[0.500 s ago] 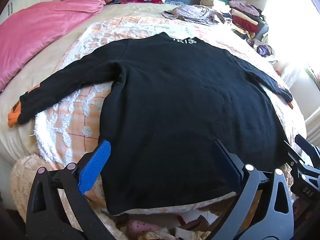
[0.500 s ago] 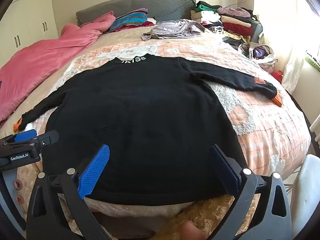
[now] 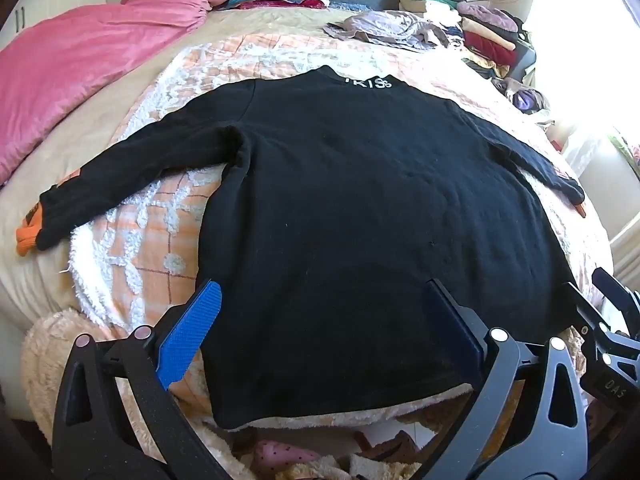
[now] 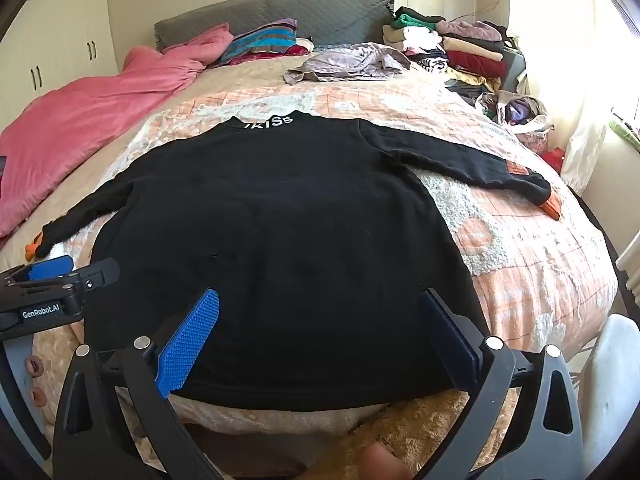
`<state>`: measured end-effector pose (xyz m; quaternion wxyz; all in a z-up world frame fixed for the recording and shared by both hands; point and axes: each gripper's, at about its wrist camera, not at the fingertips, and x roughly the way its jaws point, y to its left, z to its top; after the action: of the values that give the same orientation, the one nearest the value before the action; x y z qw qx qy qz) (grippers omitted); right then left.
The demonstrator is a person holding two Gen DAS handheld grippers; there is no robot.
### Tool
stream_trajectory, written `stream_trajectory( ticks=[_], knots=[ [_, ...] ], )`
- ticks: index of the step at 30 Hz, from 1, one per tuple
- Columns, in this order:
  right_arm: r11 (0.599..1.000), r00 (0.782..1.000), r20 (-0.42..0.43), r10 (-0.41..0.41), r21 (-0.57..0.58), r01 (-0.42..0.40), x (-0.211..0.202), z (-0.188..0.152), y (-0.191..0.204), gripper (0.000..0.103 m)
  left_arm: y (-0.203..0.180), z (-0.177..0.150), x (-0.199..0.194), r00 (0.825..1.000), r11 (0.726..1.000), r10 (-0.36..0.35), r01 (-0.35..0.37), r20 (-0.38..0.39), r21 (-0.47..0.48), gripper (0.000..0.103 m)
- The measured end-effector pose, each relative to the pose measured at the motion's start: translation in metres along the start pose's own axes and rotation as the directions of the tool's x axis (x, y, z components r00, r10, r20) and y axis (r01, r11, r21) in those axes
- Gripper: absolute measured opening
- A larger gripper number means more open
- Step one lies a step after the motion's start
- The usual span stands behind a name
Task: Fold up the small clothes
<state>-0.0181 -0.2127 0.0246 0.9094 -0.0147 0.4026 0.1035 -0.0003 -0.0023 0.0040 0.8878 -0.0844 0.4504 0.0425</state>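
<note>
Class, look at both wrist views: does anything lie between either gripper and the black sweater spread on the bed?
Nothing visible does. The black sweater lies flat and uncovered, and the left gripper and right gripper hang open-jawed over its near hem.

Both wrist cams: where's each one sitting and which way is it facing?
Left wrist: on the left gripper, angled down over the black sweater's hem toward the headboard; own open fingers show, right gripper at the right edge.
Right wrist: on the right gripper, same heading; left gripper's tip at its left edge.
Shared: sweater, pink duvet, clothes pile.
</note>
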Motion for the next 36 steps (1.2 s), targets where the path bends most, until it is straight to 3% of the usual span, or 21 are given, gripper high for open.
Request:
stream_trajectory(
  ticks=[36],
  knots=[
    [1.0,1.0,0.006,-0.002,-0.031,0.002,-0.0001,-0.0049,0.0074,0.099,-0.0006,-0.0017,0.003,1.0,1.0,-0.001,0.001,0.001,0.006,0.094]
  ],
)
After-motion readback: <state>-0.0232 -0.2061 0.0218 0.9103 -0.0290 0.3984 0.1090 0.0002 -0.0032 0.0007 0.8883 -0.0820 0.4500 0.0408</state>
